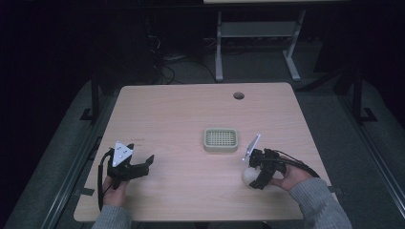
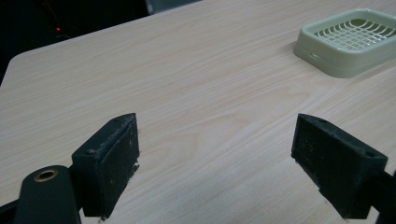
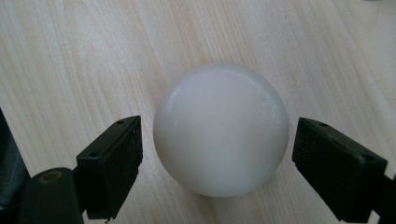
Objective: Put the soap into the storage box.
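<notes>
A smooth white ball (image 3: 220, 129) lies on the wooden table (image 1: 191, 114), seen in the high view as a pale ball (image 1: 249, 176) at the front right. My right gripper (image 3: 217, 156) is open around it, one jaw on each side with a small gap to each. A pale green slotted dish (image 1: 220, 140) sits at the table's middle right, and the same dish (image 2: 350, 41) appears at the top right of the left gripper view. My left gripper (image 2: 215, 156) is open over bare wood at the front left, with nothing between its jaws.
A round cable hole (image 1: 239, 95) is in the table near the far edge. Beyond the table stands a grey metal desk frame (image 1: 258, 33) with cables on the dark floor. A dark rail runs along each side of the table.
</notes>
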`<state>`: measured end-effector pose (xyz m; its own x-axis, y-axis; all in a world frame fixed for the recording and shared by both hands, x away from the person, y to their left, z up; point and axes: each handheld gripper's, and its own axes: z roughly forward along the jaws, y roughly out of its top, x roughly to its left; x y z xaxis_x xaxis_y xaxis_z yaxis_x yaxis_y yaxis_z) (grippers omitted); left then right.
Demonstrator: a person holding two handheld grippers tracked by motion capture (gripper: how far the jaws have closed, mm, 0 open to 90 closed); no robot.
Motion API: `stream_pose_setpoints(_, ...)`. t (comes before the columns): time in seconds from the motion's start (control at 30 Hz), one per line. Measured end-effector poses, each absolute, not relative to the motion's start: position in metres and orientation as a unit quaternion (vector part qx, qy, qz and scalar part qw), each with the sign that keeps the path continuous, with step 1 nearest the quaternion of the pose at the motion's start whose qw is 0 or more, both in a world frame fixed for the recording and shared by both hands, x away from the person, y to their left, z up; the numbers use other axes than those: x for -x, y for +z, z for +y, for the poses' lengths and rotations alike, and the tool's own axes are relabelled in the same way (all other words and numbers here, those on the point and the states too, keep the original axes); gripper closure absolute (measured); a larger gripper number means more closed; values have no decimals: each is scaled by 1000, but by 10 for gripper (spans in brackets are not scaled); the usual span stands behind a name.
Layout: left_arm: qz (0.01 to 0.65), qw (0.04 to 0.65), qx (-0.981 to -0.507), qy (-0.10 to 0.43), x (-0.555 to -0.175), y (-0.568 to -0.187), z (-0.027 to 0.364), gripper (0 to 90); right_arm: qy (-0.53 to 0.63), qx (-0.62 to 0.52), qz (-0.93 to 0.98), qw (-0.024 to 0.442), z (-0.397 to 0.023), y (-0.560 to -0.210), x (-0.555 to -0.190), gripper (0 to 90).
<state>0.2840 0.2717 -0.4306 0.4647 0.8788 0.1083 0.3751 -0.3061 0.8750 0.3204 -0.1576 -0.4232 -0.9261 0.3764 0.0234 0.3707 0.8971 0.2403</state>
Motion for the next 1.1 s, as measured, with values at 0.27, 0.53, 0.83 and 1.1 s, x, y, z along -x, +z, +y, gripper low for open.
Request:
stream_pose_setpoints(0.27,419,416,-748,303,-284,-431,271,148,106,-190,976,9,-153,-429,-323,153)
stream_pose_setpoints(0.53,419,417,-747,303,-284,-431,271,148,91,-189,978,10,-150,-433,-324,153)
stream_pose_setpoints(0.83,419,418,-747,303,-284,-430,272,148,82,-186,979,11,-147,-436,-325,160)
stream_pose_setpoints(1.1,420,418,-747,302,-284,-430,272,148,76,-181,981,8,-144,-439,-325,222)
